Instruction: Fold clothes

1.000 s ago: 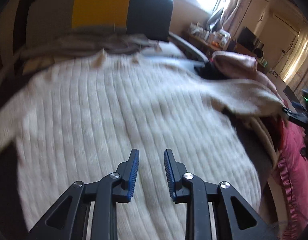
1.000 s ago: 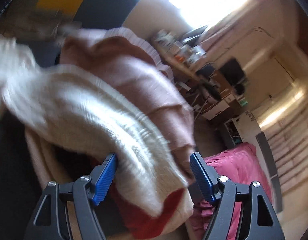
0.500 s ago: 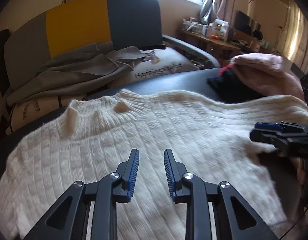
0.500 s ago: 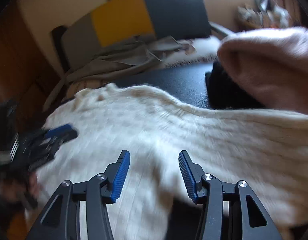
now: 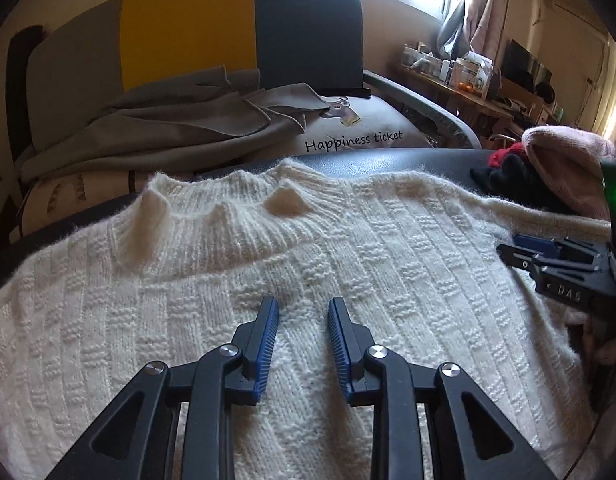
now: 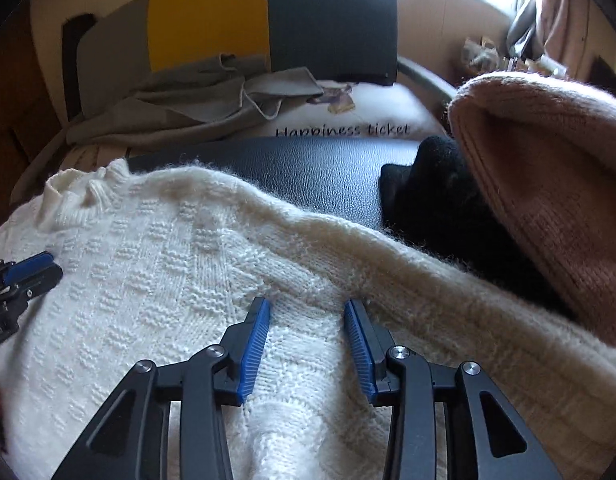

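A cream knitted sweater (image 5: 348,264) lies spread flat on a black leather surface (image 5: 388,160), collar (image 5: 223,216) at the far side. My left gripper (image 5: 303,304) is open and empty, just above the sweater's chest below the collar. My right gripper (image 6: 307,306) is open and empty over the sweater (image 6: 167,280) near the right shoulder, where the sleeve (image 6: 468,304) runs off to the right. The right gripper also shows at the right edge of the left wrist view (image 5: 548,256). The left gripper shows at the left edge of the right wrist view (image 6: 23,276).
A pile of clothes sits at the right: a pink knit (image 6: 548,168) over a black garment (image 6: 436,184), with something red (image 5: 504,156). Behind stands a chair with a yellow and dark back (image 5: 227,28), grey cloth (image 5: 167,128) and a printed cushion (image 5: 356,136). A cluttered desk (image 5: 468,76) is far right.
Both grippers have swung from the pile and sleeve to over the sweater, which now lies spread flat. The right gripper's jaws have narrowed from a wide opening but remain open.
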Demonstrator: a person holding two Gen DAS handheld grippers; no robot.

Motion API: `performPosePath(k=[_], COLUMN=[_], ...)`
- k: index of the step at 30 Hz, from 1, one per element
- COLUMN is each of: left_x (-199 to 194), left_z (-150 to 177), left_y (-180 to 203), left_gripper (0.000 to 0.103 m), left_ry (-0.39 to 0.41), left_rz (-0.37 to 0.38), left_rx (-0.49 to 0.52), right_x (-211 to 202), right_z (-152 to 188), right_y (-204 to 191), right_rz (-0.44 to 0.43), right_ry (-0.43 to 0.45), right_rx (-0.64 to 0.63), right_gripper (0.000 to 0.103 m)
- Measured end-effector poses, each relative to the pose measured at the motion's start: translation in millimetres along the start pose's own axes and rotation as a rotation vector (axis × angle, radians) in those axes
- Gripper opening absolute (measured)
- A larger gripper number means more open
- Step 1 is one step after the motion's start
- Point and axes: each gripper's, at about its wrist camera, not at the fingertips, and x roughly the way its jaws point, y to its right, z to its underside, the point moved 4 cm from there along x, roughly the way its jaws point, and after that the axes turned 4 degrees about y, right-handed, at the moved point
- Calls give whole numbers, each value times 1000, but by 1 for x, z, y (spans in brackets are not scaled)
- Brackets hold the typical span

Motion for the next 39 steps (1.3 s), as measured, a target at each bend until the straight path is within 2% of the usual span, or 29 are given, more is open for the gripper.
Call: performPosePath(k=[4, 7, 8, 12, 14, 19, 22, 27, 30, 32, 33, 34, 35, 37, 39], left_x=[-22, -64, -76, -121, -139, -173, -181, -185, -183, -183, -183, -184, -185, -187, -185], left_z=[-3, 5, 10, 50, 78, 142, 172, 179, 176, 176, 176, 176, 177, 179, 177], left_y=[-10, -20, -24, -44, -54, -72, -73, -72, -71, -73, -76, -78, -78, -77, -75], left_gripper=[26, 26, 26, 26, 26, 26, 26, 26, 26, 26, 26, 26, 26, 26, 26], left_ry=[1, 66, 81, 85, 66, 24, 27, 44, 45, 58, 64, 67, 69, 72, 69], left_rz=[-21, -23, -24, -58, -82, -157, -176, -180, -181, -162, -147, -136, -134, -139, -157], left_rx=[-61, -103, -112, -145, -172, -215, -199, -224, -223, -238, -252, -264, -269, -268, -254], right_x=[-9, -47, -63, -110, -117, -127, -135, -140, -152, -179, -199, -218, -230, -258, -277], right_z=[-8, -9, -5, 23, 46, 110, 126, 134, 133, 132, 134, 137, 141, 155, 177], right_y=[-4, -16, -24, -62, -76, -80, -67, -59, -47, -30, -10, 9, 24, 73, 127], right_rz=[-33, -75, -124, -293, -319, -247, -212, -199, -207, -218, -220, -220, -211, -165, -166], right_ry=[-47, 14, 27, 21, -31, -134, -104, -38, -25, 48, 111, 171, 205, 283, 337], right_rx=[18, -15, -18, -65, -94, -82, -51, -12, 87, 193, 261, 326, 373, 499, 678], right_gripper=[40, 40, 40, 42, 42, 42, 42, 42, 43, 47, 51, 63, 71, 71, 73])
